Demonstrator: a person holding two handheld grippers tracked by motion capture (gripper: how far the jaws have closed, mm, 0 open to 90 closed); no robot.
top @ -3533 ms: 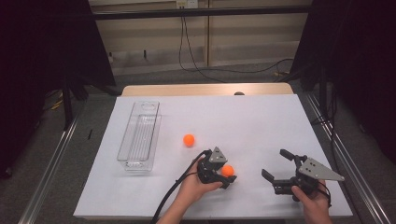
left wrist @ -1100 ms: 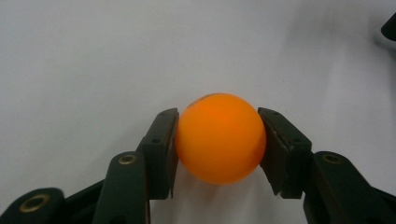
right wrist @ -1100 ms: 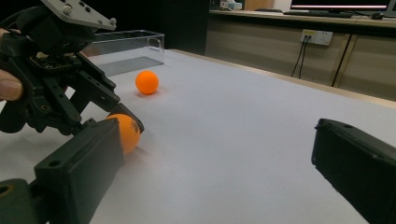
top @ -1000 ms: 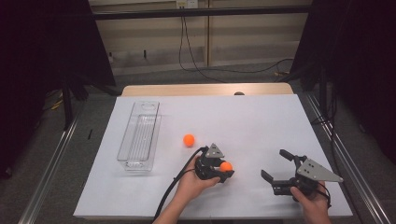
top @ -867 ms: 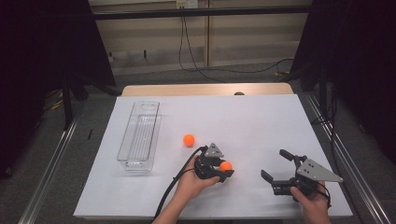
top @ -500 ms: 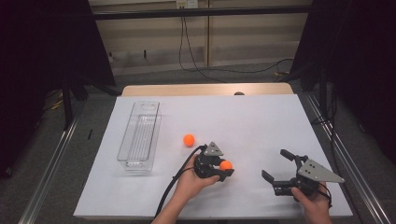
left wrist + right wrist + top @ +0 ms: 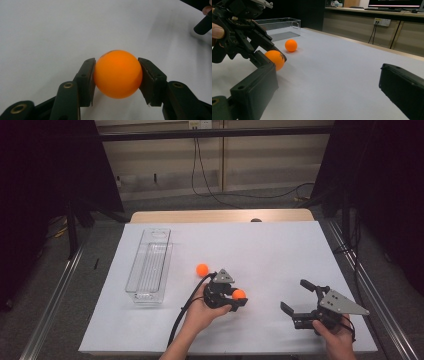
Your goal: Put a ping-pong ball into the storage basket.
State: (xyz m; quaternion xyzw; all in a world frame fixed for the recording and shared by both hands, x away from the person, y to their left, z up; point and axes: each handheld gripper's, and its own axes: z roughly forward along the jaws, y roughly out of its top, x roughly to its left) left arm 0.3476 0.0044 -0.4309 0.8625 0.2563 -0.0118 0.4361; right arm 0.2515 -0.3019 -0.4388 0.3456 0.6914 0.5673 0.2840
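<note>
My left gripper (image 7: 238, 298) is shut on an orange ball (image 7: 239, 294) near the table's front middle, low over the white surface. In the left gripper view the two black pads (image 7: 88, 81) press on either side of the ball (image 7: 117, 74). A second orange ball (image 7: 202, 269) lies loose on the table, behind and to the left of the held one. The right gripper view shows both balls, the held ball (image 7: 275, 59) and the loose ball (image 7: 291, 45). At the front right, my right gripper (image 7: 296, 296) is open with nothing between its jaws.
A clear plastic tray (image 7: 148, 267) lies lengthwise along the left side of the white table (image 7: 280, 250). A cable trails from the left gripper to the front edge. Beyond the table run a wooden strip and a wall with sockets.
The left gripper, still holding the ball, has crept slightly away from the front edge. The right gripper has not moved.
</note>
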